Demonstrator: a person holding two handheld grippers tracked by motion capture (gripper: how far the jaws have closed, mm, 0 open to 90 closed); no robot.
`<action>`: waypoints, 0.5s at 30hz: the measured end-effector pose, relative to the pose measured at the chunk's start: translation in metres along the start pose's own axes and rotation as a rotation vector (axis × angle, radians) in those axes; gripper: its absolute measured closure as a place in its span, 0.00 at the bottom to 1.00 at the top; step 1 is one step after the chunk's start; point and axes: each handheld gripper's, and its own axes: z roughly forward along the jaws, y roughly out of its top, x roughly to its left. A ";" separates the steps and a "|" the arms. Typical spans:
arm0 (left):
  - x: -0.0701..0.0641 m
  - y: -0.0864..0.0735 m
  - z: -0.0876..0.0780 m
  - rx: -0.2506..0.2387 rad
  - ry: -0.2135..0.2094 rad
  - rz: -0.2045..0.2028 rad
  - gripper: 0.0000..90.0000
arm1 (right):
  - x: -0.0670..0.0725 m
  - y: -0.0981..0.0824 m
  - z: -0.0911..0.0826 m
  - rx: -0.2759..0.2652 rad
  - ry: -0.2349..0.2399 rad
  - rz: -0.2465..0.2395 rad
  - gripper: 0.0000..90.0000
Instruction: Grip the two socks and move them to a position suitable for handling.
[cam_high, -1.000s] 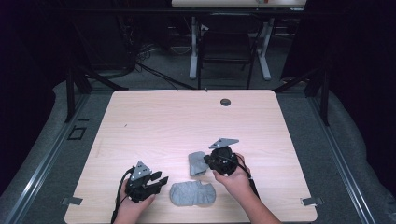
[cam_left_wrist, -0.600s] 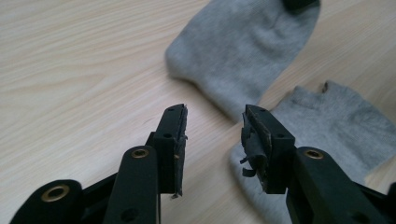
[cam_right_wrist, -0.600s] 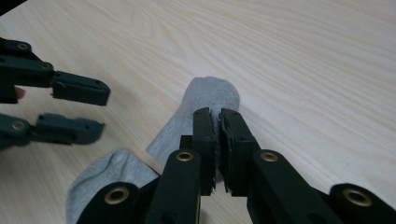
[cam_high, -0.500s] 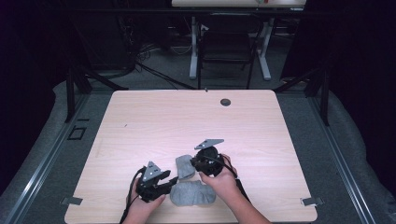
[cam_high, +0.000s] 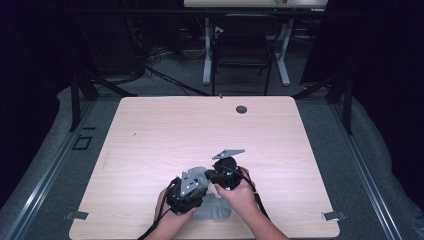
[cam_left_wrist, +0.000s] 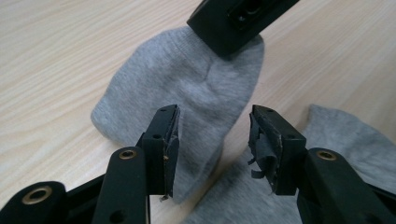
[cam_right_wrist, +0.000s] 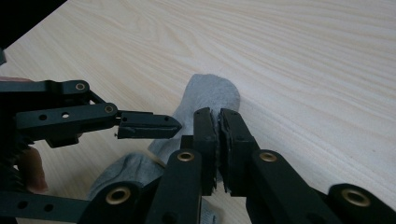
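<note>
A grey sock lies partly raised off the wooden table. My right gripper is shut on its far edge, and its black tip shows at the top of the left gripper view. My left gripper is open. Its jaws have just been opening, and they stand on either side of the sock's near hanging edge without pressing it. A second grey sock lies flat just beside it, near the table's front edge. Both grippers meet in the high view, left and right.
A small dark round hole sits near the table's far edge. Beyond the table stand a desk frame and cables on the grey floor. The table's front edge is close below the hands.
My left gripper has travelled right along the front of the table until it meets the right gripper at the sock. The right gripper has shifted slightly left.
</note>
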 end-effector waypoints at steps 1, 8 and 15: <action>0.000 0.000 0.000 0.000 0.000 0.000 0.61 | 0.000 0.000 0.000 0.000 0.000 0.000 0.95; 0.005 -0.001 -0.001 0.007 -0.017 -0.019 0.91 | -0.001 -0.004 -0.001 -0.001 0.007 0.006 0.95; 0.017 -0.002 -0.005 0.014 -0.037 -0.069 0.99 | -0.008 -0.006 -0.006 -0.040 0.017 0.013 0.86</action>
